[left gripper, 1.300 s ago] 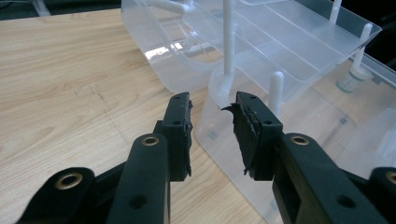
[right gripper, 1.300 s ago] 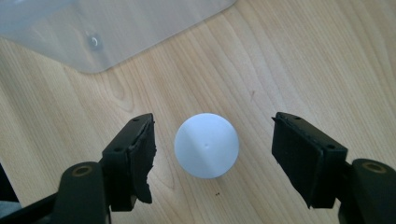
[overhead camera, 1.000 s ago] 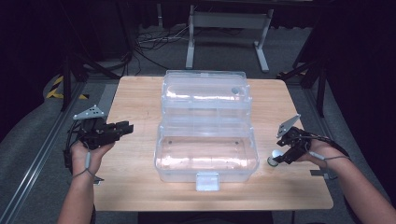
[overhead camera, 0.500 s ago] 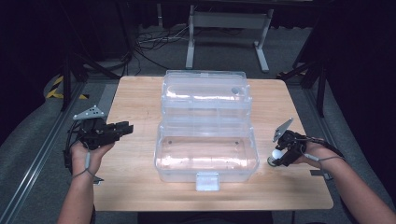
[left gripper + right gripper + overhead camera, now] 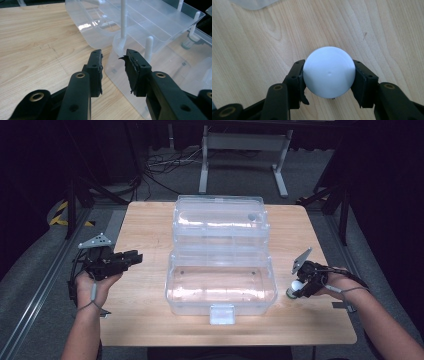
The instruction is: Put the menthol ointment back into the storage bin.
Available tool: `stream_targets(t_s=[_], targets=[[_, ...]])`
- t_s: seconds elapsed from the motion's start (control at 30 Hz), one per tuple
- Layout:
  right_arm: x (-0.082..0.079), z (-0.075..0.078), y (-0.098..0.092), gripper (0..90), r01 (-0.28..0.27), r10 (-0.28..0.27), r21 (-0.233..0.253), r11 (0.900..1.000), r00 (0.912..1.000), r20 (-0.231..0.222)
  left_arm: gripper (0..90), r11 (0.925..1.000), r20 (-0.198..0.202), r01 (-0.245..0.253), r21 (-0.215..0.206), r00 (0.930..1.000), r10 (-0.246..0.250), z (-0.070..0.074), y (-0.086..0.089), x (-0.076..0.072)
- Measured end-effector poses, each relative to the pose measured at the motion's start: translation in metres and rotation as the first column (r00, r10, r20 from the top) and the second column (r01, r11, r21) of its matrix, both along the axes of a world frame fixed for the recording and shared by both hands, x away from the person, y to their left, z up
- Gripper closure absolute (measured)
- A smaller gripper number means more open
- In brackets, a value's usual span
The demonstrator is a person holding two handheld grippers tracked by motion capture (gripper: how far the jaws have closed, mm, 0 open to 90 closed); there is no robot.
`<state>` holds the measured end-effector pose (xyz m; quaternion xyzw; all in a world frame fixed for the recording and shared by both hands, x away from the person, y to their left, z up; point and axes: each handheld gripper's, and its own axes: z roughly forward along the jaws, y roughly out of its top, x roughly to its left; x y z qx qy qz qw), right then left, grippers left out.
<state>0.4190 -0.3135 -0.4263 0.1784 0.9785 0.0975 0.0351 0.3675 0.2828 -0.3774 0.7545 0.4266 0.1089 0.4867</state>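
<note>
One small white bulb-shaped ball [image 5: 329, 71], probably light, smooth and slippery, sits clamped across its widest part between the right gripper's [image 5: 329, 75] jaws; the left gripper [image 5: 113, 70] hovers part-open, empty.

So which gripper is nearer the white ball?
Right. The right gripper has its fingers closed around the white ball; the left gripper hovers across the clear box.

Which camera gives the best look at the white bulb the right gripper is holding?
The right gripper view: the white bulb sits large and sharp between the right gripper's two jaws, above the wooden table. The high view shows it small at the table's right side.
</note>
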Motion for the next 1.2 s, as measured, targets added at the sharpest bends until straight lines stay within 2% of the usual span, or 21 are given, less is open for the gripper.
stream_targets(t_s=[0.07,0.23,0.6,0.67,0.8,1.0,1.2], targets=[[-0.001,0.003,0.0,50.2,-0.003,0.003,-0.002,1.0,1.0,0.002,66.5,1.0,0.0,0.001,0.001,1.0,-0.001,0.0,0.0,0.0],[-0.004,0.02,0.006,50.3,-0.016,0.016,0.016,1.0,0.9999,0.003,66.5,1.0,0.002,0.003,0.001,1.0,-0.003,0.0,0.0,0.0],[-0.008,0.053,0.017,50.3,-0.075,0.075,-0.007,0.997,0.9966,0.033,66.5,1.0,0.003,0.003,0.001,1.0,-0.003,0.001,0.0,-0.001],[-0.01,0.06,0.02,50.3,-0.065,0.066,-0.004,0.998,0.9973,0.033,66.5,1.0,0.004,0.003,0.001,1.0,-0.003,0.001,0.0,-0.001],[-0.012,0.07,0.023,50.4,-0.099,0.1,-0.014,0.995,0.994,0.045,66.5,1.0,0.004,0.003,0.003,1.0,-0.003,0.001,0.0,-0.001],[-0.014,0.087,0.03,50.3,-0.107,0.107,-0.004,0.994,0.9924,0.061,66.5,1.0,0.005,0.005,0.004,1.0,-0.005,0.001,0.0,-0.001],[-0.016,0.097,0.035,50.4,-0.14,0.141,-0.011,0.99,0.9872,0.075,66.5,1.0,0.005,0.004,0.003,1.0,-0.004,0.001,0.0,-0.001]])
